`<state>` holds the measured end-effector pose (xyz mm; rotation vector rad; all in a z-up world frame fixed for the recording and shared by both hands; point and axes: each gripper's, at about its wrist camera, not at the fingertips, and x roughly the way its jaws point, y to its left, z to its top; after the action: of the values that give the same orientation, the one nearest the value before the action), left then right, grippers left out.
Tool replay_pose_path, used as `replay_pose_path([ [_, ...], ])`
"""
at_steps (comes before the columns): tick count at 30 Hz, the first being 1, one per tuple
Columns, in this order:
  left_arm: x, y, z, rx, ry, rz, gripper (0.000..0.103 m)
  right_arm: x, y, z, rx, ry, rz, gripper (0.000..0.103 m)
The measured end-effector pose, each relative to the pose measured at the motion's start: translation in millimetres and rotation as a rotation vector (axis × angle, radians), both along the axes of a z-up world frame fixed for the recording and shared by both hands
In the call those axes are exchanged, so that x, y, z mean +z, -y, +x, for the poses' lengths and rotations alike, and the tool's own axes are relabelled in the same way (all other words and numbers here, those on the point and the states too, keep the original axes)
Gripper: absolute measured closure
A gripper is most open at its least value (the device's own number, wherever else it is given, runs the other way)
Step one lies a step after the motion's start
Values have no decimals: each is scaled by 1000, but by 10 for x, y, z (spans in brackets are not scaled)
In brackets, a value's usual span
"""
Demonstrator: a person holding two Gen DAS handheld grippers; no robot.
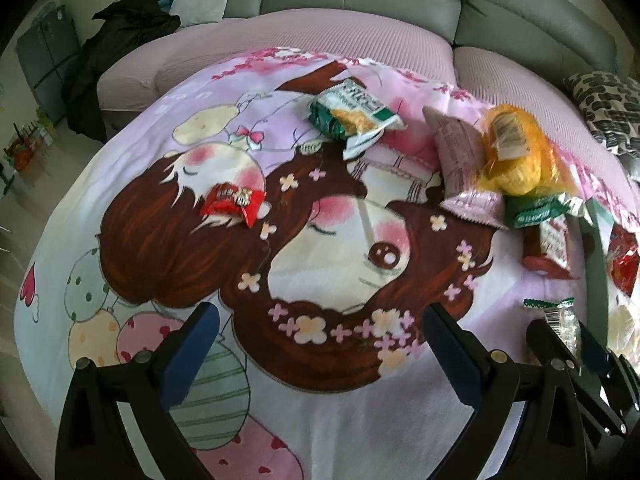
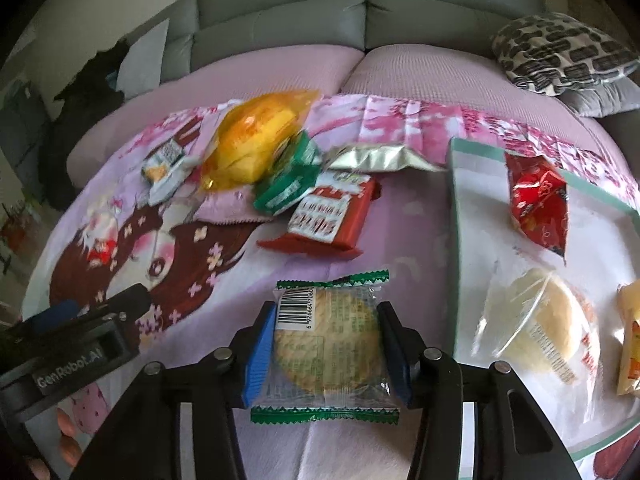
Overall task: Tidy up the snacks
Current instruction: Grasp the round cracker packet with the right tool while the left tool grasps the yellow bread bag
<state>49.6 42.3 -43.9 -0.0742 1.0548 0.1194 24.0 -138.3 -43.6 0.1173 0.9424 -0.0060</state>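
A round cracker in a clear packet with green ends (image 2: 326,348) sits between the blue pads of my right gripper (image 2: 327,314), which is shut on its two sides. It is held left of a white tray with a teal rim (image 2: 454,200). The tray holds a red packet (image 2: 538,204), a wrapped pale bun (image 2: 536,324) and a yellow packet (image 2: 630,340). My left gripper (image 1: 320,344) stands open over the cartoon blanket (image 1: 320,248), nothing between its fingers. In the left wrist view the right gripper (image 1: 560,344) shows at the lower right.
Loose snacks lie on the blanket: a yellow bag (image 2: 252,140), a green packet (image 2: 288,184), a red-and-white packet (image 2: 328,216), a silver one (image 2: 376,158), a small red packet (image 1: 232,200) and a green-white bag (image 1: 352,112). A grey sofa (image 2: 360,12) and patterned cushion (image 2: 560,52) stand behind.
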Motion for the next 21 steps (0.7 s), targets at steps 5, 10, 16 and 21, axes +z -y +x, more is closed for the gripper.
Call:
replay_pose_path([
  [5,152,1,67,-11,41,-48,2,186,153,-16,-35,58,27,51],
  [10,349,102,195,-50,98,-93,2,379,287,-23,-66,121,28,51],
  [16,604,366,466,-151,168,-129,2,527,514,-42,-116,157,-8,51],
  [21,710,647,725,-222,166,-143,2,645,684,-78,-153,195,-4,51],
])
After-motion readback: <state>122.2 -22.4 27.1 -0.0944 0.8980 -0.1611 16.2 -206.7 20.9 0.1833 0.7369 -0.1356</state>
